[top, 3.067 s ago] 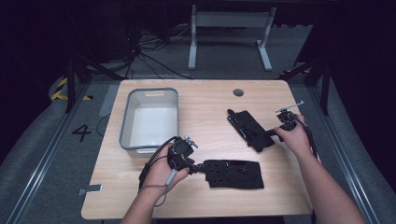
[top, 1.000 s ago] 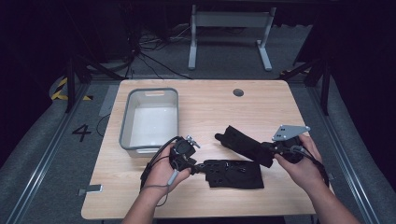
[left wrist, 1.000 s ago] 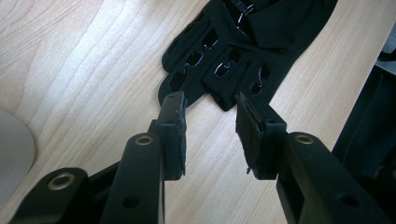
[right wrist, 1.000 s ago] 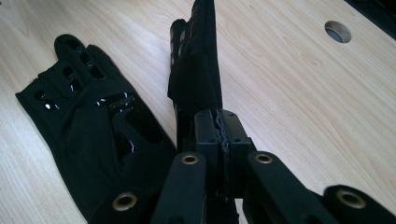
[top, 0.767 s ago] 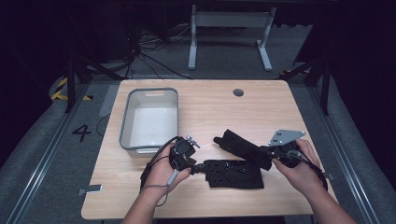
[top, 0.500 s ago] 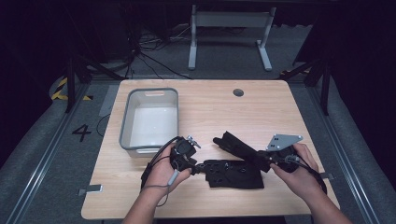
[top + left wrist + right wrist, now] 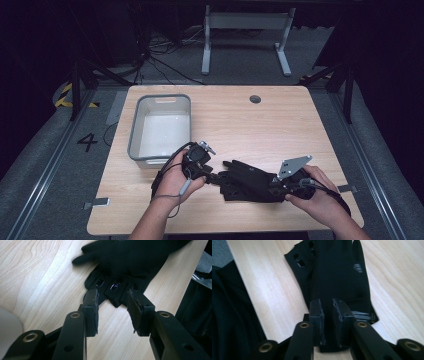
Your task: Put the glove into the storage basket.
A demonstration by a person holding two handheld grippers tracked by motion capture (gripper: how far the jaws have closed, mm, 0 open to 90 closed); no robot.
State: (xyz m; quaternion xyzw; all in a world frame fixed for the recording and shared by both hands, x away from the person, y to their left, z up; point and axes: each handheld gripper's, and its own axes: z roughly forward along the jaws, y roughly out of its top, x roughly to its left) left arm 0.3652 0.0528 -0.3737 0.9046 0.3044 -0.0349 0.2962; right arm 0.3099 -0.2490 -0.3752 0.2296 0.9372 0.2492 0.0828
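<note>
Two black gloves lie stacked near the table's front edge. The upper glove (image 7: 247, 172) (image 7: 130, 257) (image 7: 339, 270) rests on the lower glove (image 7: 235, 193) (image 7: 115, 288) (image 7: 299, 257), whose perforated fingers stick out to the left. My right gripper (image 7: 272, 186) (image 7: 327, 302) is at the upper glove's cuff. Its jaws have just been opening, and the cuff lies in the narrow gap between the pads. My left gripper (image 7: 212, 176) (image 7: 112, 293) stands open at the lower glove's fingertips, which lie between its tips.
A grey bin (image 7: 160, 127) stands at the back left, just beyond the left hand. A round hole (image 7: 255, 99) sits near the table's far edge. The table edge is close behind both hands.
The right gripper carried the upper glove left and down from the table's right side and laid it on the lower glove. Its jaws have parted. The left gripper has stayed put.
</note>
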